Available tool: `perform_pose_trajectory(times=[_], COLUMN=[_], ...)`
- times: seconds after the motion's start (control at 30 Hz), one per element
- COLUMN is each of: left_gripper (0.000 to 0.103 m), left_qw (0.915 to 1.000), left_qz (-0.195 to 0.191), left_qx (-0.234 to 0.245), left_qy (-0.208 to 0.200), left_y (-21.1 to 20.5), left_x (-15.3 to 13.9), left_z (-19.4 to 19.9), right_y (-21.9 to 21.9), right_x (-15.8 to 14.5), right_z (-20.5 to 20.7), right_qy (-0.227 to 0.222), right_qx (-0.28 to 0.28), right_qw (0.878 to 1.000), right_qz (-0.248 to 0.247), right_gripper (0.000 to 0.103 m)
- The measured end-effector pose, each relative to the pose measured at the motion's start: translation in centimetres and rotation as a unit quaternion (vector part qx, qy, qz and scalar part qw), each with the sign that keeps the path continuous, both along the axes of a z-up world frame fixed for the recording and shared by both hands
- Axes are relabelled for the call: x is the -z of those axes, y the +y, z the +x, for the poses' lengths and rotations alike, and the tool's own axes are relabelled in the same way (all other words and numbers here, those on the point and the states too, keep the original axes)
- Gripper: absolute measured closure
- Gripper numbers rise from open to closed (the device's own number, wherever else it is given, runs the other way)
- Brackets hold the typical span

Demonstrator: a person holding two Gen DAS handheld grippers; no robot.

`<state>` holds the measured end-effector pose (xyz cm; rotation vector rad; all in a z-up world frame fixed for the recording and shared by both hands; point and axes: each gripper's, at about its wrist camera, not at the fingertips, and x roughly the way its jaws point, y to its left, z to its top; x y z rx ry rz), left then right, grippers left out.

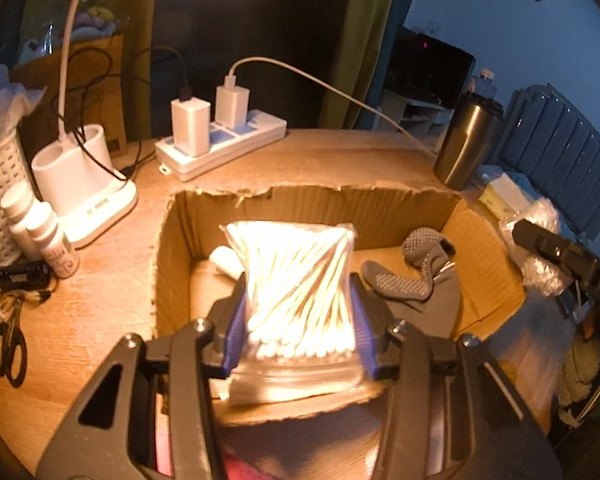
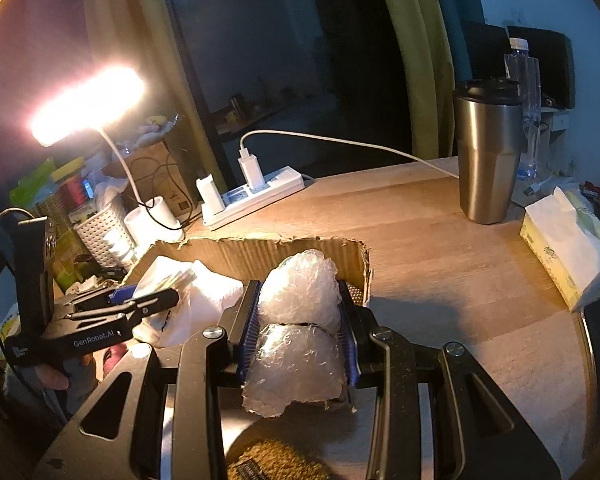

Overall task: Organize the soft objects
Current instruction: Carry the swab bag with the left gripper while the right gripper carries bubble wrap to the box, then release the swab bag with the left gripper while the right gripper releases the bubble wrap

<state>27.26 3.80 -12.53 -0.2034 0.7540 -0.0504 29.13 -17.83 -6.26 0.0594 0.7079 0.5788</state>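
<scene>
I have a clear bag of cotton swabs [image 1: 300, 300] clamped between the blue pads of my left gripper [image 1: 298, 320], held above the open cardboard box [image 1: 172, 240]. The bag's long axis runs away from the camera toward the box's far wall, zip end nearest me; the swabs inside fan out in a twist, white tips glaring under the lamp. My right gripper [image 2: 300, 340] is closed on a wad of bubble wrap [image 2: 298, 320], a crinkled translucent lump pinched into two lobes, its length pointing forward over the box's near right corner [image 2: 364, 264].

Only the left wrist view shows the box floor: grey grip-dot socks [image 1: 416, 276] lying to the right and a small white roll [image 1: 226, 262] at the back left. Only the right wrist view shows the lit lamp head [image 2: 88, 104], the tissue box [image 2: 560, 256] and the left gripper [image 2: 140, 300] from the side. Both views show the power strip [image 1: 220, 148] and steel tumbler [image 2: 486, 152] on the wooden table [image 2: 440, 240]
</scene>
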Motion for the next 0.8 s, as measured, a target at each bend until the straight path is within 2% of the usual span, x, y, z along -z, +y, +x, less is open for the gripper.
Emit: perform_pose_trajectory(times=[0.27, 0.5, 0.6, 0.67, 0.8], left_gripper=[0.055, 0.05, 0.05, 0.049, 0.04], left_qw=[0.9999, 0.9999, 0.9998, 0.9997, 0.9994], left_qz=[0.011, 0.009, 0.009, 0.009, 0.007], left_qx=[0.002, 0.003, 0.002, 0.0, -0.006], left_qy=[0.002, -0.012, -0.02, -0.025, -0.035], left_y=[0.0, -0.1, -0.1, 0.0, 0.3], left_x=[0.3, -0.6, -1.1, -1.4, -2.0], left_z=[0.2, -0.3, -0.6, -0.9, -1.5], right_y=[0.1, 1.1, 1.3, 1.3, 1.2], right_x=[0.6, 1.0, 1.2, 1.2, 1.1], right_z=[1.3, 1.7, 1.7, 1.6, 1.3], right_qy=[0.003, 0.003, 0.007, 0.008, 0.009], right_qx=[0.012, 0.02, 0.026, 0.028, 0.033], right_qw=[1.0, 1.0, 0.999, 0.999, 0.998], right_qz=[0.001, -0.024, -0.035, -0.039, -0.043], right_gripper=[0.066, 0.066, 0.063, 0.054, 0.054])
